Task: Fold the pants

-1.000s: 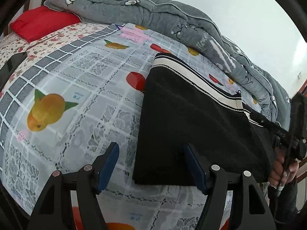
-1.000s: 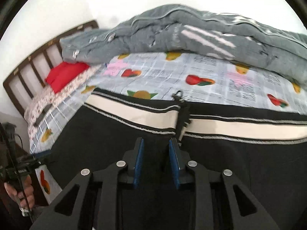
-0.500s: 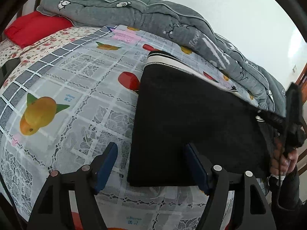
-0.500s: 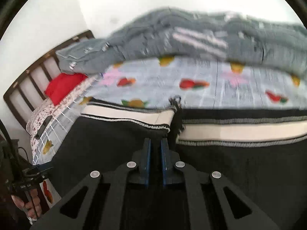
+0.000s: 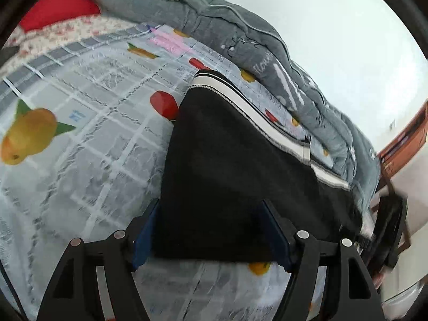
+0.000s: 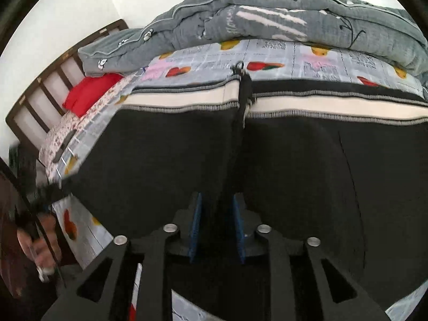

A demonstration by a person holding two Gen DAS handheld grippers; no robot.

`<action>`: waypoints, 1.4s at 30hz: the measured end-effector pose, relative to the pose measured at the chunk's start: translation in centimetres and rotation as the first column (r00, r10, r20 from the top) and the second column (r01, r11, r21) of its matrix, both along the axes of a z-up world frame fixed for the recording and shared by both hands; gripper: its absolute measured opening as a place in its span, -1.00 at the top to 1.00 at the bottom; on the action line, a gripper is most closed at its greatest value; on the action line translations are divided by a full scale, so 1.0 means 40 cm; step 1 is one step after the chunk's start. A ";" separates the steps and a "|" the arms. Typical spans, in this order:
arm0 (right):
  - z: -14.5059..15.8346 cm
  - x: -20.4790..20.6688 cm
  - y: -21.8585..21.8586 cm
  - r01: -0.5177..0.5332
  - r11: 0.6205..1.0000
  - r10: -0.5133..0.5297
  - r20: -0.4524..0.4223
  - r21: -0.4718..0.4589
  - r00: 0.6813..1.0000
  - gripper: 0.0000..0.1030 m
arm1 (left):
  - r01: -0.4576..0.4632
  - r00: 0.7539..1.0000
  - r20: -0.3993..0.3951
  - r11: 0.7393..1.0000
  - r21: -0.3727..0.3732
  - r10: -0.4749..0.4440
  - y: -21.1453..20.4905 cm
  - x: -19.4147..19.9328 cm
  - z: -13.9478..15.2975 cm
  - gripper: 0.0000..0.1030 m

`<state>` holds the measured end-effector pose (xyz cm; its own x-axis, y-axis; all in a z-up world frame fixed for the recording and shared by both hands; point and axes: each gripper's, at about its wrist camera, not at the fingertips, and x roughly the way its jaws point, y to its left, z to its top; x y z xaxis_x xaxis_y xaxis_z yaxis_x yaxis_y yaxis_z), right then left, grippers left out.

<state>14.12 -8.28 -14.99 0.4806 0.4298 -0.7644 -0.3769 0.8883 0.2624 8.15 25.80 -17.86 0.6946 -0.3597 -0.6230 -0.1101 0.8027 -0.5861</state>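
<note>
The black pants point(image 5: 240, 182) lie flat on the bed, over the fruit-printed sheet point(image 5: 80, 139), with the cream-striped waistband point(image 6: 182, 99) on the far side toward the rolled grey quilt point(image 6: 267, 18). There are no bins or boxes about; the bed holds everything: pants, quilt and a red pillow point(image 6: 85, 93) by the wooden headboard point(image 6: 40, 91).

The left gripper point(image 5: 211, 230) has its blue pads spread wide, one at either side of the near corner of the pants; whether the pads touch the cloth I cannot tell.

The right gripper point(image 6: 216, 230) sits low at the near edge of the pants, jaws narrowed with a raised ridge of black fabric between them. The pads seem not quite pressed on the cloth, so I cannot tell if it is truly gripped
</note>
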 end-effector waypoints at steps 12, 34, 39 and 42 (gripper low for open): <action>0.028 -0.060 -0.045 0.058 0.998 -0.055 0.074 -0.033 0.996 0.08 | 0.031 0.999 -0.016 0.999 -0.032 -0.031 -0.028 -0.054 -0.013 -0.46; 0.060 -0.074 -0.372 0.297 0.951 -0.281 0.168 -0.082 0.945 0.08 | -0.206 0.977 -0.077 0.971 -0.118 0.198 -0.048 0.016 -0.002 0.31; 0.070 -0.106 -0.456 0.334 0.942 -0.321 0.191 -0.042 0.928 0.08 | -0.221 0.975 -0.016 0.975 0.002 0.221 -0.101 0.038 0.108 0.59; 0.087 -0.128 -0.504 0.351 0.936 -0.337 0.217 -0.031 0.916 0.08 | -0.174 0.983 0.087 0.973 0.155 0.162 -0.215 0.063 0.216 0.62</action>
